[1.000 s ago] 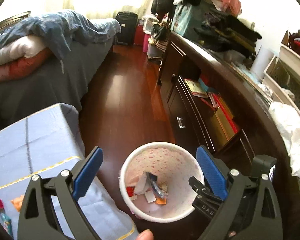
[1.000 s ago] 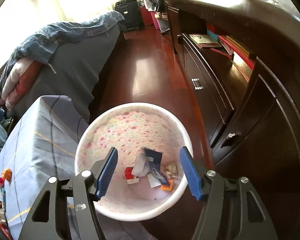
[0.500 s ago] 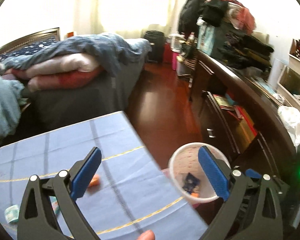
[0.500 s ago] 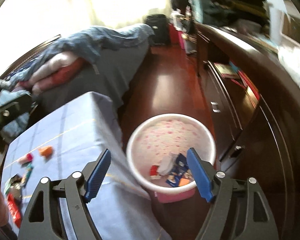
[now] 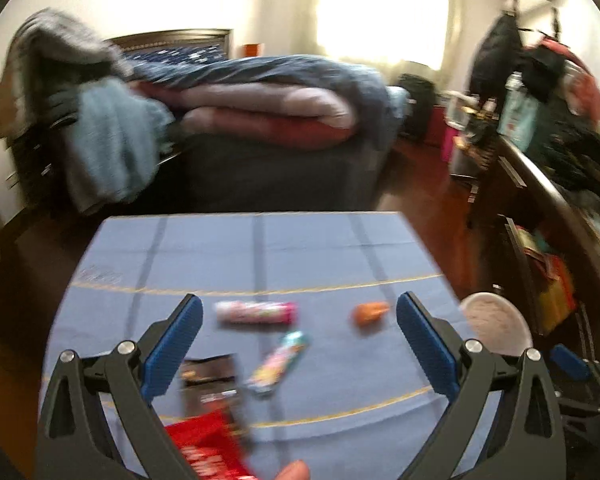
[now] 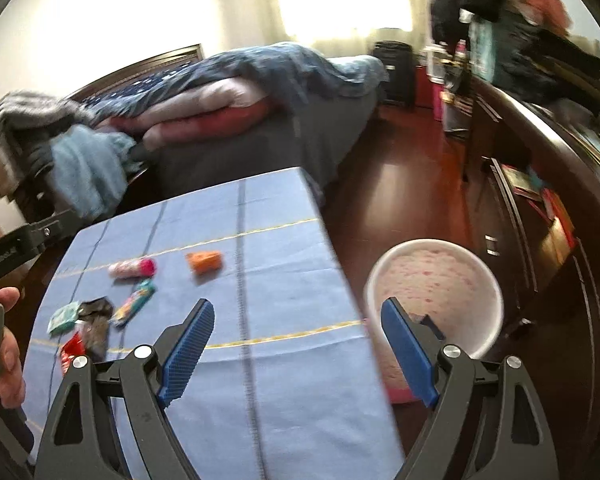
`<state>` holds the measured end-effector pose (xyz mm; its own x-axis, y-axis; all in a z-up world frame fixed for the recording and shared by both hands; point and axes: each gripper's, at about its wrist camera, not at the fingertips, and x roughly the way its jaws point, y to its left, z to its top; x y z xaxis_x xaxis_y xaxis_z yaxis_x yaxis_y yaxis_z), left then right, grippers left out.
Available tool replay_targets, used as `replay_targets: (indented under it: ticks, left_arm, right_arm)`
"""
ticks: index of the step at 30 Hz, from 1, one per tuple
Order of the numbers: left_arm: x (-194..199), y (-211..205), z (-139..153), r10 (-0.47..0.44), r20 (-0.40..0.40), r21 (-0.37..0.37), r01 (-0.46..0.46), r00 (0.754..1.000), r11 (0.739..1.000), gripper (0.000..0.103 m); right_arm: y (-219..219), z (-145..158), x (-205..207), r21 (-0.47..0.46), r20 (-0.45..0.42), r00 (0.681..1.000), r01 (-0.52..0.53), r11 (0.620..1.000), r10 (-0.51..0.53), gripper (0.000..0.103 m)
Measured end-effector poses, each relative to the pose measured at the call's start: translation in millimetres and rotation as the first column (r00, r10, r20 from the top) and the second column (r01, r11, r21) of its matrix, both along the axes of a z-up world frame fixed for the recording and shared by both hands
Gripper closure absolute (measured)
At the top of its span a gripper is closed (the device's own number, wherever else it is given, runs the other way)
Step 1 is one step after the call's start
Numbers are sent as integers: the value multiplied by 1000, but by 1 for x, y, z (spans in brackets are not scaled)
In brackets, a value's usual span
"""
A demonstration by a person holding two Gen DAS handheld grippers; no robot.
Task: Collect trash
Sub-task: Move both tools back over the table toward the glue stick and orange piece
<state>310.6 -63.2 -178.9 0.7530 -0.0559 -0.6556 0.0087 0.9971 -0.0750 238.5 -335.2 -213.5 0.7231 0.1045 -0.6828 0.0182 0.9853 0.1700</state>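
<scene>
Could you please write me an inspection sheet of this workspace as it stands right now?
Surface: blue cloth-covered table with dark grid lines and yellow stripes.
Job's things: round white bin with pink speckles on the floor beside the table, some scraps inside. On the cloth: pink tube-shaped wrapper, crumpled orange wrapper, long multicoloured wrapper, small teal packet, dark crumpled wrapper, red packet.
Clutter: nothing seen beyond the trash.
Grippers: left hand-held gripper open, empty; right hand-held gripper jaws opening, empty.
Cables: nothing seen.
Surroundings: bed piled with folded quilts, dark wooden cabinet, reddish wooden floor.
</scene>
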Motion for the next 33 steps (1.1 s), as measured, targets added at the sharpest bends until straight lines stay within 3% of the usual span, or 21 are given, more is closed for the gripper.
replay_targets:
  ticks: [5, 11, 20, 30, 33]
  left_arm:
    - [10, 39, -17, 43, -63, 26, -41, 997, 999, 4]
    - [43, 44, -51, 22, -142, 66, -13, 990, 998, 4]
    - [90, 32, -93, -33, -218, 39, 43, 975, 998, 4]
    - [122, 19, -117, -79, -311, -28, 74, 947, 997, 4]
    - [128, 20, -122, -66, -331, -18, 63, 941, 998, 4]
  right_arm:
    - [35, -2, 5, -17, -3, 998, -64, 998, 64, 18]
    - [60, -10, 14, -45, -21, 995, -99, 994, 98, 18]
    - [74, -24, 34, -74, -56, 993, -111, 991, 107, 18]
    - [75, -31, 50, -69, -66, 993, -106, 992, 102, 18]
    - [75, -31, 54, -66, -65, 993, -106, 992, 102, 18]
